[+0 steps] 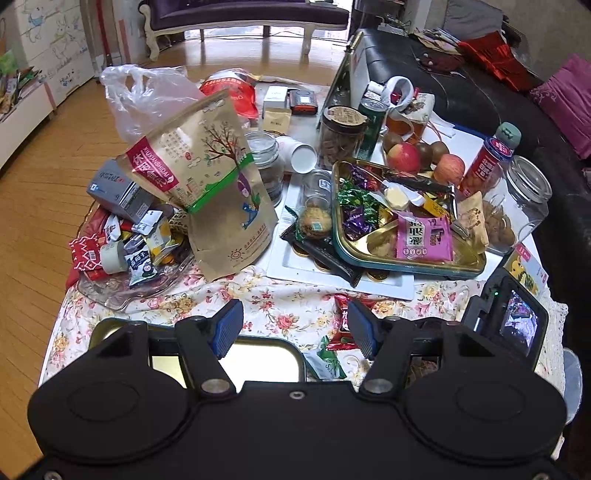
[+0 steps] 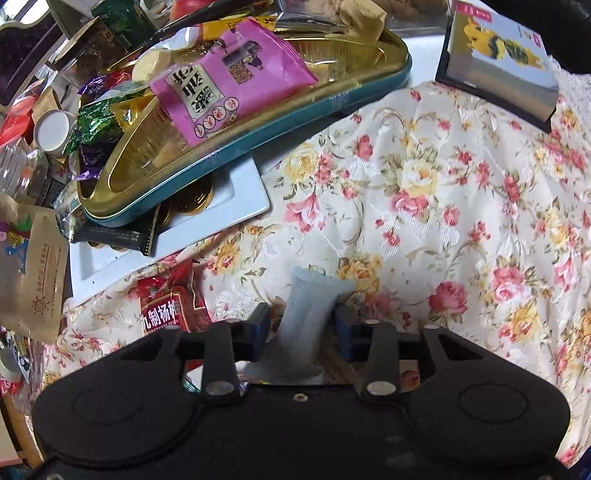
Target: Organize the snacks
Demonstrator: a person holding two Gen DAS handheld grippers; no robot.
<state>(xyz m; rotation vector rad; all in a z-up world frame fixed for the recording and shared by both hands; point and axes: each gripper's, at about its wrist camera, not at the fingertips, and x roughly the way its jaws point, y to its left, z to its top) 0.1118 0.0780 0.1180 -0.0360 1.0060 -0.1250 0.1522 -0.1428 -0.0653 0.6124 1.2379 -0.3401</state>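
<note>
Floral cloth, cream with pink and yellow roses (image 2: 424, 192), covers the low table, and snacks crowd nearly all of it. A gold tray with a teal rim (image 1: 402, 264) rests tilted on a white rectangular plate (image 1: 384, 286), holding a pink packet (image 1: 424, 236) and foil candies; a tall kraft pouch (image 1: 221, 184) leans beside a glass dish of small packets (image 1: 122, 291). Apples (image 1: 404, 157) and jars stand behind. Wooden flooring runs to a purple bench (image 1: 240, 14), with a dark sofa (image 1: 480, 96) to the right. The left gripper (image 1: 293, 326) hovers with its blue pads spread, over an empty metal tin (image 1: 266, 360). The right gripper (image 2: 301, 325) pinches a pale blue-white sachet (image 2: 310, 306) just above the cloth, beside a red snack packet (image 2: 166, 306).
</note>
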